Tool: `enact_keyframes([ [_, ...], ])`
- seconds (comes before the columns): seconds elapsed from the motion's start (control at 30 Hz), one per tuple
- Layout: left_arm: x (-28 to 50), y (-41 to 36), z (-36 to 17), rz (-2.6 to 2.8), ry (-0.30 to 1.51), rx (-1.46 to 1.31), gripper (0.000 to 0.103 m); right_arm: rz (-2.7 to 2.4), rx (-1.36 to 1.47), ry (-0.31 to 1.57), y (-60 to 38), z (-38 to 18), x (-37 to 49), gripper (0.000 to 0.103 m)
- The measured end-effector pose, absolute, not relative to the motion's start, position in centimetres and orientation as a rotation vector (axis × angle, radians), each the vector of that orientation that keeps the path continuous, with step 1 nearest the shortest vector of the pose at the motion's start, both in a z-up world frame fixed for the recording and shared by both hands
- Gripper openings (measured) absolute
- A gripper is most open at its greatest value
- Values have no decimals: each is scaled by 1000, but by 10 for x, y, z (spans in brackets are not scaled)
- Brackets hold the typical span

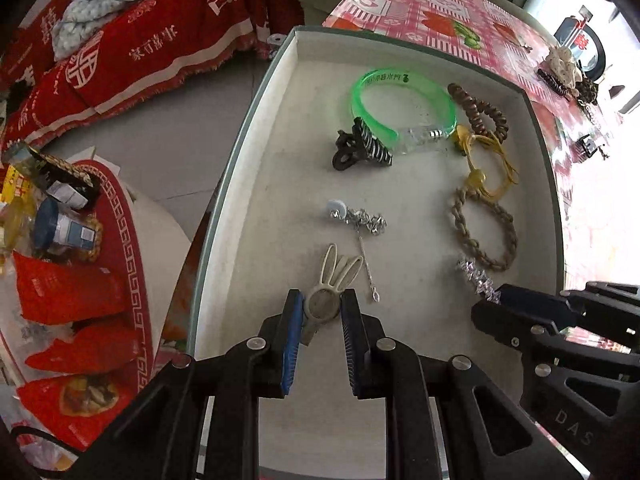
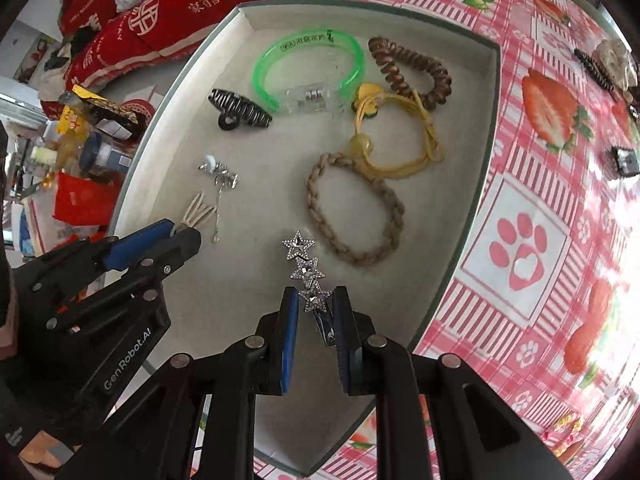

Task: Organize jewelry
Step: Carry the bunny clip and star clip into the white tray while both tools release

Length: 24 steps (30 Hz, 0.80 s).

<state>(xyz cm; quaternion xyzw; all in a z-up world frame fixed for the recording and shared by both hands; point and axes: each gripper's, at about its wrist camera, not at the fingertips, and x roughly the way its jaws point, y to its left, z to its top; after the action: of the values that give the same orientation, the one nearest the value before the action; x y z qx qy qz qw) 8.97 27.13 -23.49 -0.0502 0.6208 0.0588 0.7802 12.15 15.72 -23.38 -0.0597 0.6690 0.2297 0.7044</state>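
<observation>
Clamped in the left tool [image 1: 320, 306], a cream rabbit-ear clip [image 1: 334, 284] sits low over the near end of the tray [image 1: 248, 184]. Right tool [image 2: 315, 304] pinches the star hair clip [image 2: 306, 266] (three sparkly stars) beside the braided band [image 2: 356, 208]. Green bangle [image 2: 308, 68] and black claw clip [image 2: 240, 112] lie at the tray's far end, on the strawberry-cloth table [image 2: 552, 184].

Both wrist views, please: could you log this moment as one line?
left gripper: shut on bunny clip | right gripper: shut on star clip | both over tray
</observation>
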Motion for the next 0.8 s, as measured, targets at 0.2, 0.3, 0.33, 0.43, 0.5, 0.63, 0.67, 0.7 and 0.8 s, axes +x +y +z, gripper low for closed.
enact_keyframes([
  [0.2, 92, 271, -235, 131, 1343, -98, 26, 509, -136, 1487, 162, -234, 128, 19],
  [0.3, 92, 270, -234, 135, 1346, -91, 26, 512, -137, 1489, 164, -235, 127, 19],
  [0.33, 92, 270, -234, 137, 1349, -88, 26, 513, -135, 1489, 165, -236, 127, 19],
  [0.43, 91, 271, -233, 140, 1356, -82, 26, 522, -125, 1493, 161, -235, 127, 29],
  [0.5, 90, 270, -232, 147, 1356, -78, 26, 524, -117, 1492, 158, -234, 127, 39],
  [0.63, 86, 267, -226, 155, 1350, -78, 26, 530, -94, 1480, 152, -228, 128, 40],
  [0.67, 85, 267, -224, 156, 1348, -76, 26, 532, -88, 1476, 149, -225, 128, 40],
  [0.7, 84, 267, -222, 158, 1344, -73, 26, 534, -79, 1471, 147, -223, 129, 40],
  [0.8, 82, 264, -213, 166, 1331, -67, 26, 547, -44, 1449, 141, -211, 130, 41],
])
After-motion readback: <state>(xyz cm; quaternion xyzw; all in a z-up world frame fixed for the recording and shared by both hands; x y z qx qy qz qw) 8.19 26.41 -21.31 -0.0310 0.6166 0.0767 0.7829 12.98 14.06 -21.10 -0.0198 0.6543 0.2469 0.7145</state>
